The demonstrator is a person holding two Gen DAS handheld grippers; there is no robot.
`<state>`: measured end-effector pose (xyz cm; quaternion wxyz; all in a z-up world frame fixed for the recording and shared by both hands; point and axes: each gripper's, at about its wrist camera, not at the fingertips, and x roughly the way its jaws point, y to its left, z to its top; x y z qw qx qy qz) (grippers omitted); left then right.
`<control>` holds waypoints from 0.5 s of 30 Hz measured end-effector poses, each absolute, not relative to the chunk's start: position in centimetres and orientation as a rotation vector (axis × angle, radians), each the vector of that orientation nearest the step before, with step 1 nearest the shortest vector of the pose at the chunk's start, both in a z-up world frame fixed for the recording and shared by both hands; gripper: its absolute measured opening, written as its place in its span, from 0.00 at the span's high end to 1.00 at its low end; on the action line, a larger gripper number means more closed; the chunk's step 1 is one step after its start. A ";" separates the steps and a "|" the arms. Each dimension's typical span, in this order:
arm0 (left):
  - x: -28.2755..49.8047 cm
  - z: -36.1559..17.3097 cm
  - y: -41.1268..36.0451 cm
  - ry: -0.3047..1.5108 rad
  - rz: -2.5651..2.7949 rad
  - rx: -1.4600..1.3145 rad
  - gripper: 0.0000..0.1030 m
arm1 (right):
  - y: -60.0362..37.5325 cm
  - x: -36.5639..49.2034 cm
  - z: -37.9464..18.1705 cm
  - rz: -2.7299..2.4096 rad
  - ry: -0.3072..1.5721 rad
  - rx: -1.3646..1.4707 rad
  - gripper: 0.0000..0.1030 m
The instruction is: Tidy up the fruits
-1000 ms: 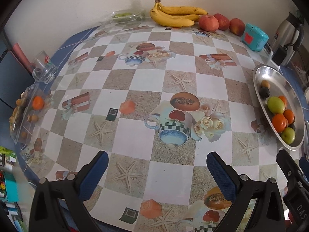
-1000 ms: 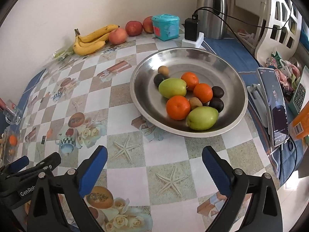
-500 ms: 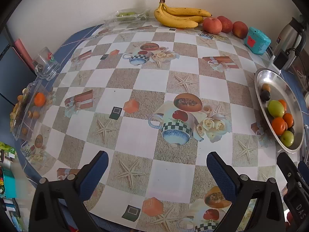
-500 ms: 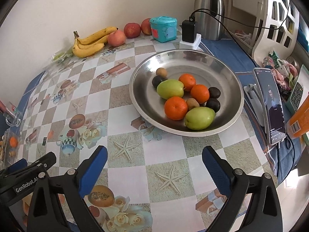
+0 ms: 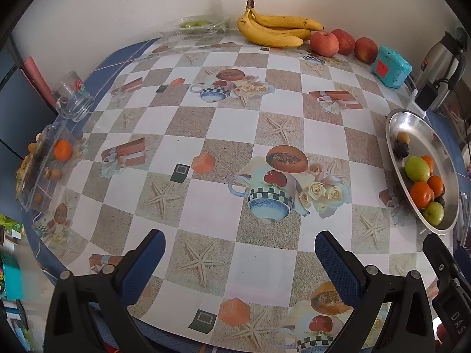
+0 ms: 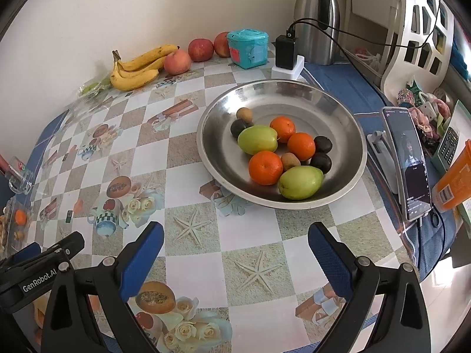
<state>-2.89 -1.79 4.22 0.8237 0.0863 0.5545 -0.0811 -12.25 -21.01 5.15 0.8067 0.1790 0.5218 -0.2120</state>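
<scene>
Both hand-held grippers, left [image 5: 239, 251] and right [image 6: 235, 242], hang spread and empty; approach probably the bananas [image 6: 137, 67] low, squeezing gently.

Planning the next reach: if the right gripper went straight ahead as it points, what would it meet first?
Probably the steel bowl, at its near rim; the right gripper is open, with only tablecloth before it. Height is unclear.
</scene>
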 end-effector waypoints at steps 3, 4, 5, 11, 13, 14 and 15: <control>-2.9 4.4 -1.7 1.176 -0.173 0.181 0.00 | -21.0 -12.3 5.3 -0.453 1.116 0.381 0.04; -2.9 4.5 -1.6 1.175 -0.173 0.178 0.00 | -21.0 -12.3 5.4 -0.452 1.116 0.379 0.04; -2.9 4.5 -1.6 1.175 -0.172 0.175 0.00 | -21.0 -12.3 5.4 -0.452 1.116 0.378 0.04; -3.0 4.8 -1.4 1.171 -0.169 0.168 0.00 | -20.8 -12.4 5.8 -0.451 1.111 0.372 0.04; -3.1 5.0 -1.3 1.168 -0.166 0.166 0.00 | -20.7 -12.5 5.9 -0.452 1.110 0.370 0.04; -3.1 5.0 -1.3 1.167 -0.164 0.165 0.00 | -20.7 -12.5 6.0 -0.452 1.111 0.369 0.04; -3.1 5.1 -1.3 1.167 -0.162 0.163 0.00 | -20.7 -12.5 6.0 -0.451 1.112 0.367 0.04</control>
